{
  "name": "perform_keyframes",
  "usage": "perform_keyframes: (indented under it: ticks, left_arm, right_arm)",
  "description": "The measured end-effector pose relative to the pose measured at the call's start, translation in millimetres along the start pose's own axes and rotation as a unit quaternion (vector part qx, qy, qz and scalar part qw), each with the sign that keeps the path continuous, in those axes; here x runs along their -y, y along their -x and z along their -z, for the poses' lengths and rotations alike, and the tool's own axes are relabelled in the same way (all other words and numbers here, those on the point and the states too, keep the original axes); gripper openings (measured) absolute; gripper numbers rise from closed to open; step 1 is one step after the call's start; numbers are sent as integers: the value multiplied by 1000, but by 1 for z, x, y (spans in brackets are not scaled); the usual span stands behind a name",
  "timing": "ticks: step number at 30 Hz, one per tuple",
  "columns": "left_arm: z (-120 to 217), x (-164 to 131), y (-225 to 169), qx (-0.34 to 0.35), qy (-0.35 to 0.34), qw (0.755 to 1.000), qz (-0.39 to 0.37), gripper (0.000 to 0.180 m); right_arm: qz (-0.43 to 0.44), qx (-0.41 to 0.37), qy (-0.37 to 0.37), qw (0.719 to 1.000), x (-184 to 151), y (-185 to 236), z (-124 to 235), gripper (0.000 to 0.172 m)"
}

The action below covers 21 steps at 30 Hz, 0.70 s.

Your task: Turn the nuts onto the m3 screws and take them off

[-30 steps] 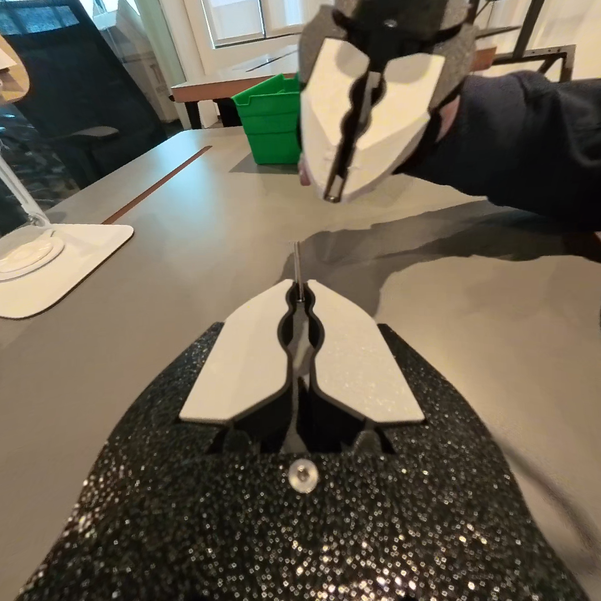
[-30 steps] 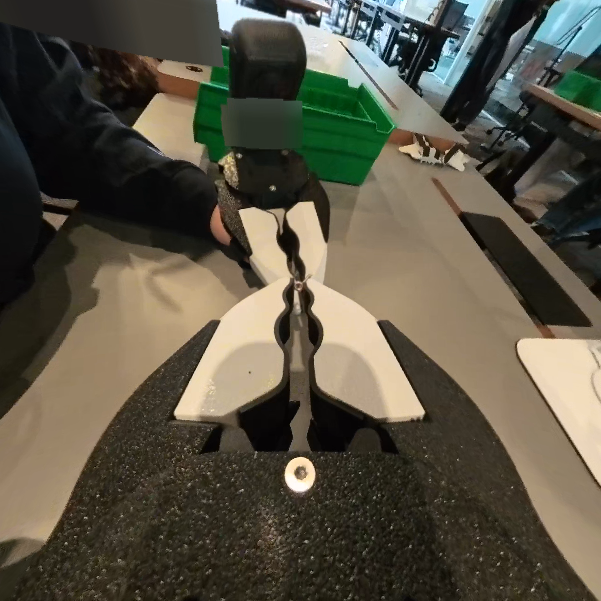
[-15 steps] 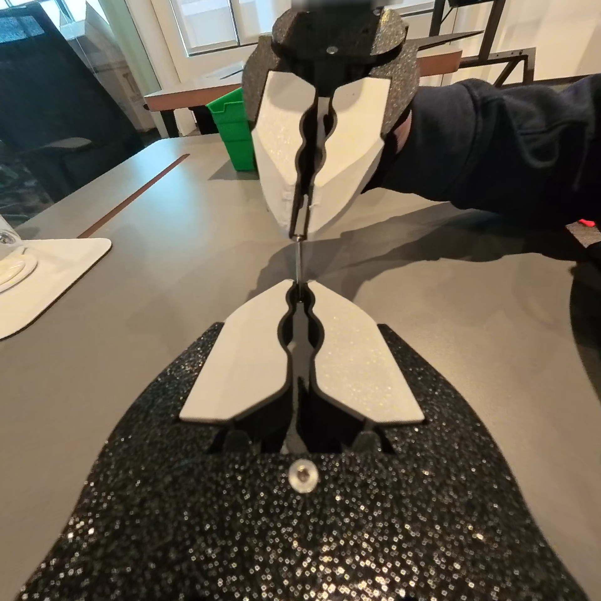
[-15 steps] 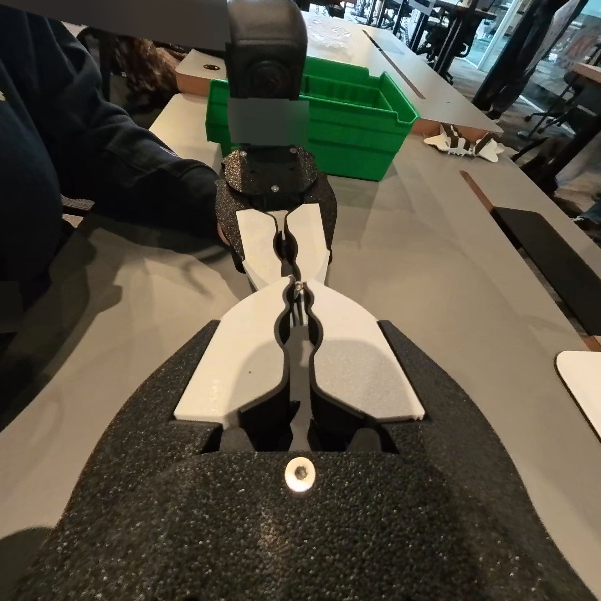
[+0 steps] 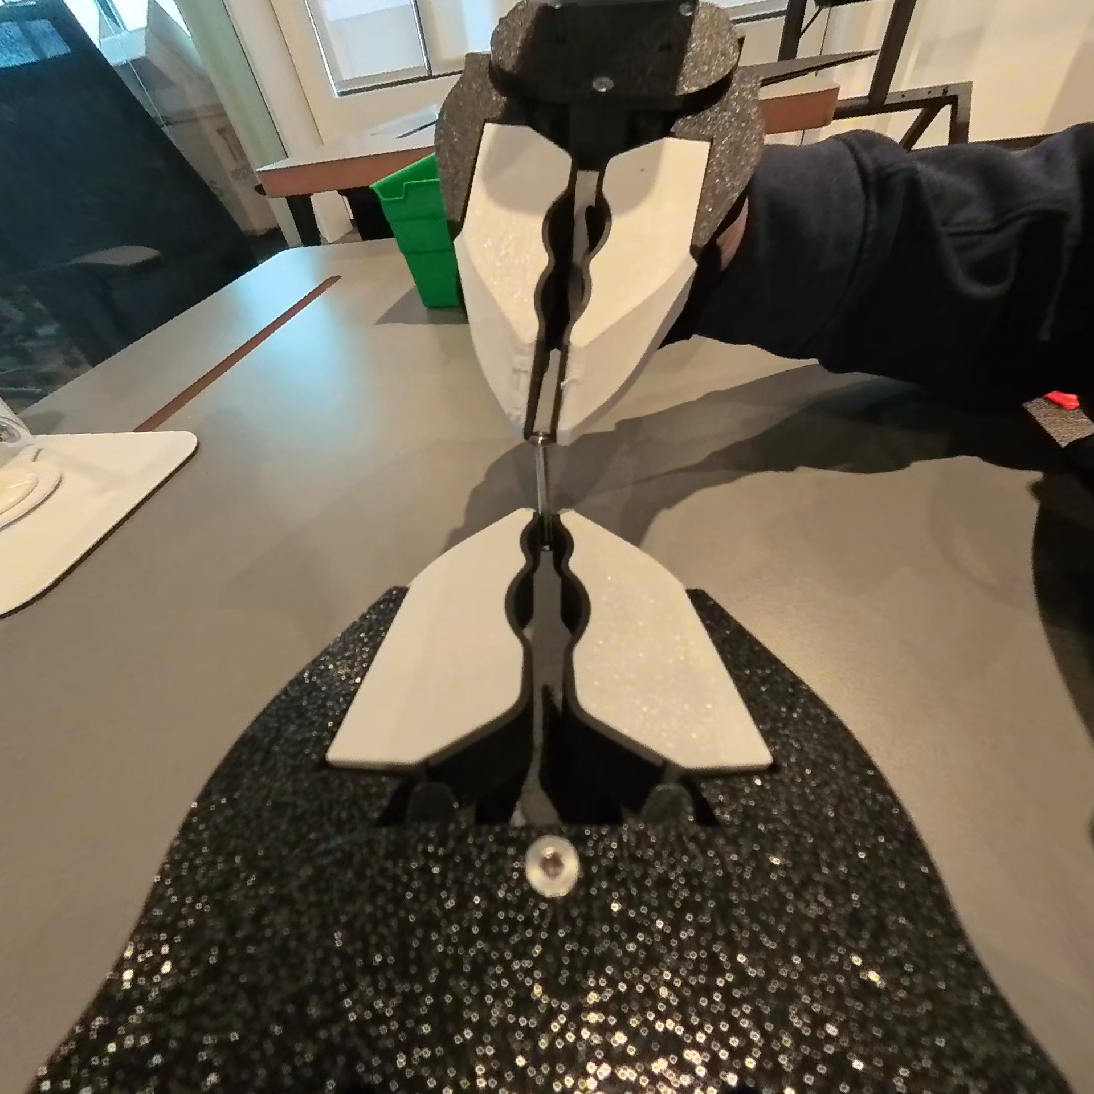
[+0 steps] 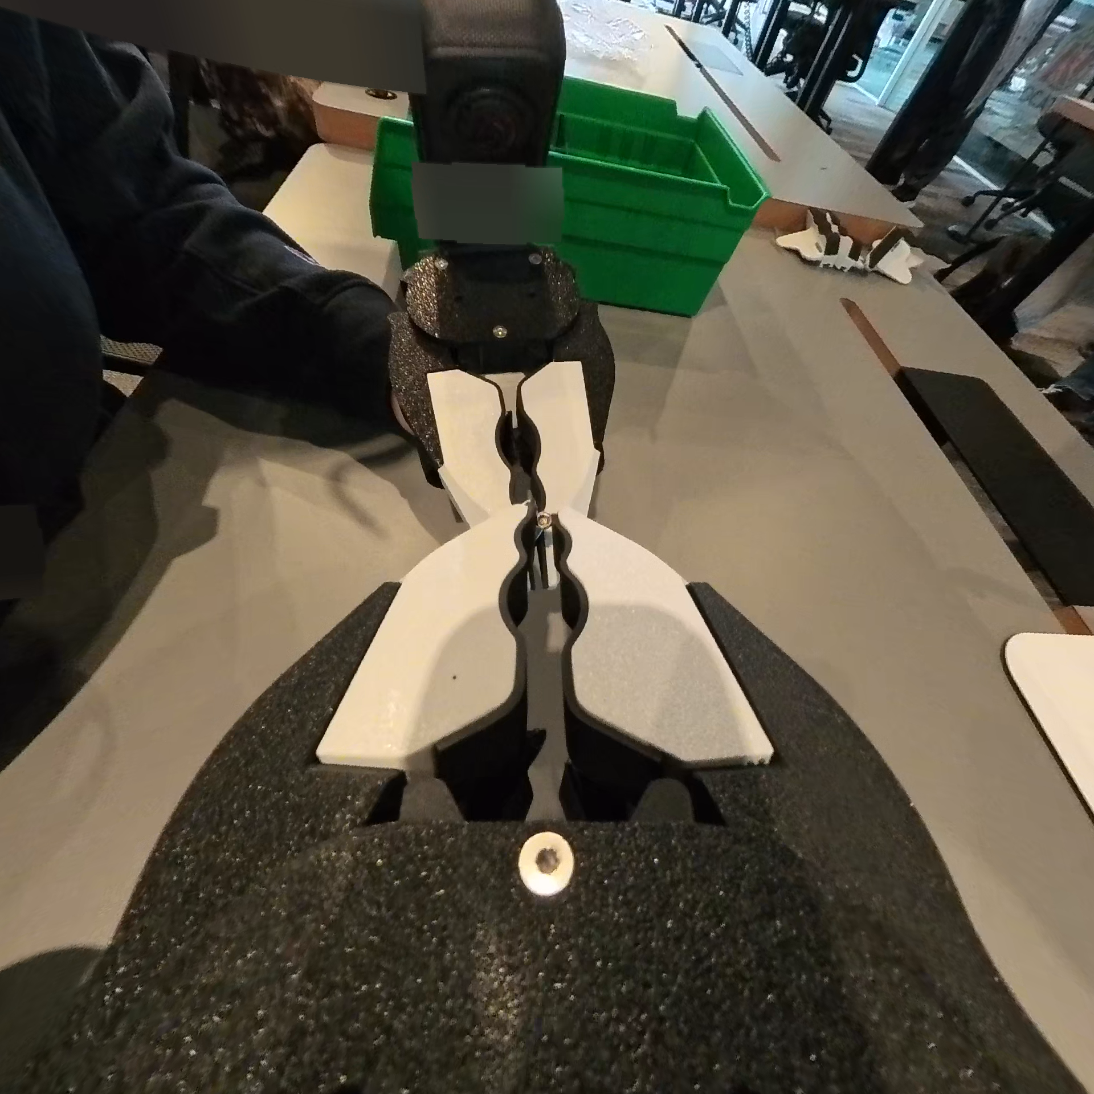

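The screw [image 5: 541, 480] stands thin and silvery in the air above the grey table [image 5: 829, 592], its lower end pinched at the very tips of your left gripper [image 5: 544, 521], whose white fingers [image 5: 456, 645] are clenched on its shaft. At the screw's far end sits the nut [image 5: 540, 438], small and metallic, caught between the tips of your right gripper [image 5: 541, 429], which points back at the left one, tip to tip. From the right wrist view the nut [image 6: 543, 519] shows as a small hexagon with a bright centre, gripped right at the front of your right gripper [image 6: 543, 521], and the left gripper [image 6: 527, 503] meets it head-on from beyond. Your dark sleeve [image 5: 900, 254] reaches in behind the right gripper. Farther off on the table stands a green bin [image 6: 651, 237], and a white mat [image 5: 89, 509] lies off to one side.
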<state>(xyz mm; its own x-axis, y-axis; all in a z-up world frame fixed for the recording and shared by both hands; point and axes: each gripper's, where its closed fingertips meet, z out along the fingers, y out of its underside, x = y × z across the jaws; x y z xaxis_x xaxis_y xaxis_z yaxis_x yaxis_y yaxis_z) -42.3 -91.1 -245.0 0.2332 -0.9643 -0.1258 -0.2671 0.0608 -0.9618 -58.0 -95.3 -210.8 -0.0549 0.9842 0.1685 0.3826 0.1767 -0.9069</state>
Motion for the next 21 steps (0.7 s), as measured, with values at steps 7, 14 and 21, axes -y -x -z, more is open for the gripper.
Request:
perform_keyframes:
  ticks: [7,14,21]
  left_arm:
    - [0,0,0,0,1,1000,-1,3]
    - [0,0,0,-1,1,1000,0,3]
    - [2,2,2,4,-7,1000,6,3]
  right_arm:
    - [1,0,-3,1000,0,0,0,5]
    - [5,-16,-10,1000,2,-2,1,18]
    - [-13,-45,-70,996,12,-11,9,31]
